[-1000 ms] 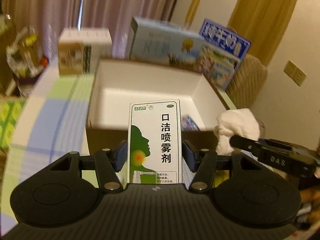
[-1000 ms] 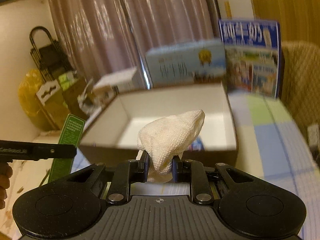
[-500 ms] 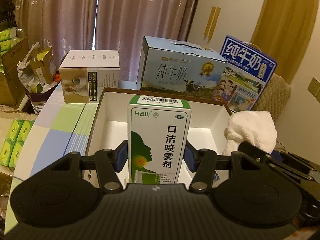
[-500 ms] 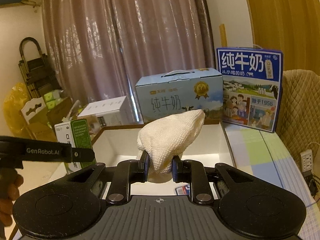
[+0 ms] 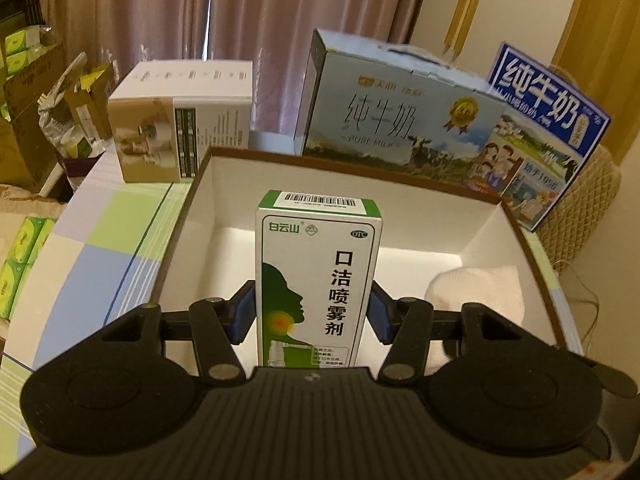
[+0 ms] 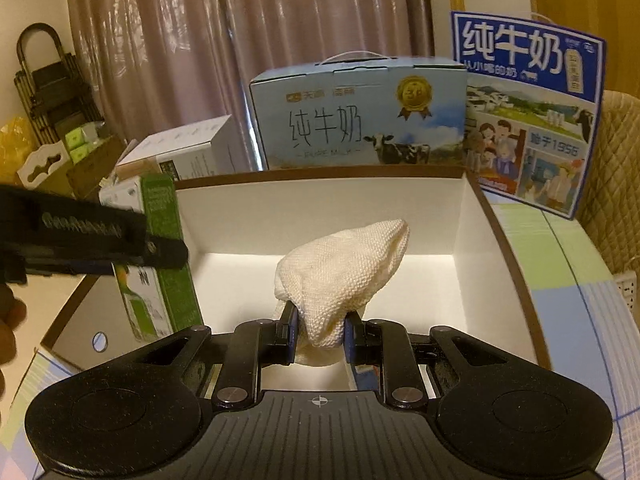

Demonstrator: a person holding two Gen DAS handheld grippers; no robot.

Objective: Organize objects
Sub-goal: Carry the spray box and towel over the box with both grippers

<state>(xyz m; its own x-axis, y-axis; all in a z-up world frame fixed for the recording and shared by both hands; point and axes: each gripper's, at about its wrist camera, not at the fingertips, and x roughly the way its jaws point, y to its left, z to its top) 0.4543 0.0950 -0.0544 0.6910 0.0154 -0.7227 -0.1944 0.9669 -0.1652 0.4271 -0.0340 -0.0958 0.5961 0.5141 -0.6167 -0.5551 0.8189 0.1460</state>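
My left gripper (image 5: 312,312) is shut on a white-and-green spray box (image 5: 318,280), held upright over the near left part of an open brown-rimmed white storage box (image 5: 200,208). The same spray box (image 6: 160,256) shows at the left of the right wrist view, gripped by the left gripper's black fingers (image 6: 92,236). My right gripper (image 6: 318,336) is shut on a bunched white cloth (image 6: 344,264), which hangs over the storage box's (image 6: 464,208) inside. In the left wrist view the cloth (image 5: 476,288) sits low at the box's right side.
Behind the storage box stand a pale blue milk carton (image 5: 396,120), a dark blue milk carton (image 5: 548,136) and a white product box (image 5: 180,128). A checked tablecloth (image 5: 100,248) covers the table. Cluttered cartons (image 5: 32,92) stand at far left, a quilted chair (image 6: 616,184) at right.
Both grippers have come forward and down over the storage box. The cloth now sits lower inside the box's right side, and the spray box is over its white floor.
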